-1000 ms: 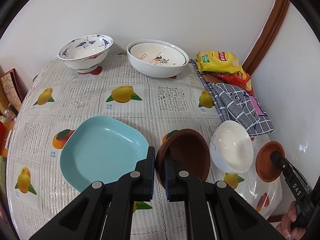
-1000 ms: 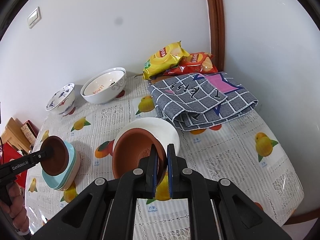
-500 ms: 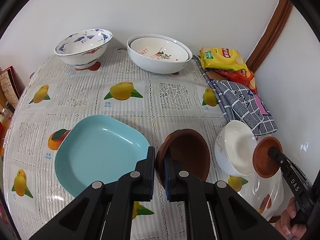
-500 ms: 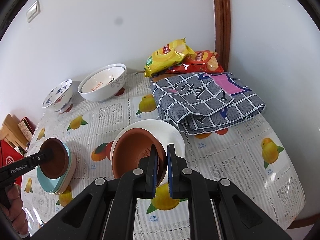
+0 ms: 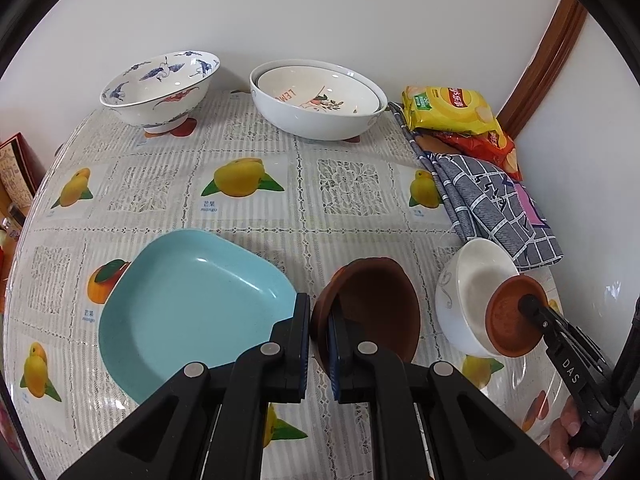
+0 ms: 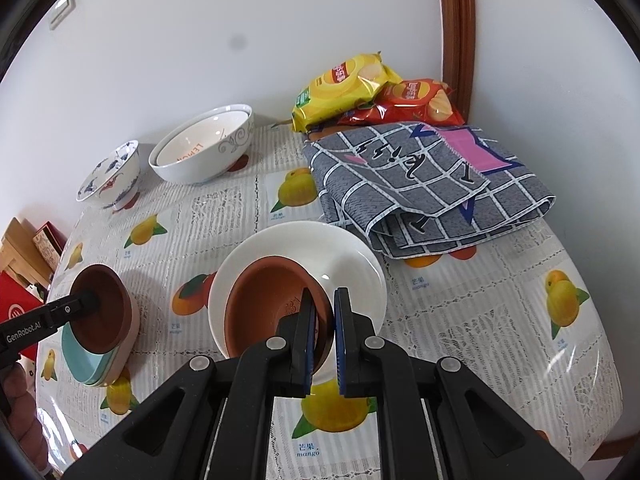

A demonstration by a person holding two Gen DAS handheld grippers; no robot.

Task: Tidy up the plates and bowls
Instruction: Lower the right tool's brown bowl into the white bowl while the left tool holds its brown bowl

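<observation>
My left gripper (image 5: pixel 318 344) is shut on the rim of a brown bowl (image 5: pixel 376 312), held tilted just right of a light blue plate (image 5: pixel 192 304). From the right wrist view, that brown bowl (image 6: pixel 100 308) hangs over the light blue plate (image 6: pixel 84 364), which tops a small stack. My right gripper (image 6: pixel 324 320) is shut on the rim of a second brown bowl (image 6: pixel 268 304), tilted inside a white bowl (image 6: pixel 340 252). The left wrist view shows this second brown bowl (image 5: pixel 512 320) at the white bowl's (image 5: pixel 472 280) near rim, with the right gripper (image 5: pixel 528 306) on it.
At the back stand a blue-patterned bowl (image 5: pixel 160 88) and two nested white bowls (image 5: pixel 316 100). Chip bags (image 6: pixel 360 88) and a folded grey checked cloth (image 6: pixel 424 184) fill the right side. The fruit-print tablecloth (image 5: pixel 248 184) ends in a rounded edge; boxes (image 6: pixel 24 264) sit off the left.
Both grippers came down toward the table. The right one's brown bowl moved from beside the white bowl into it. The left one's bowl sank slightly beside the blue plate.
</observation>
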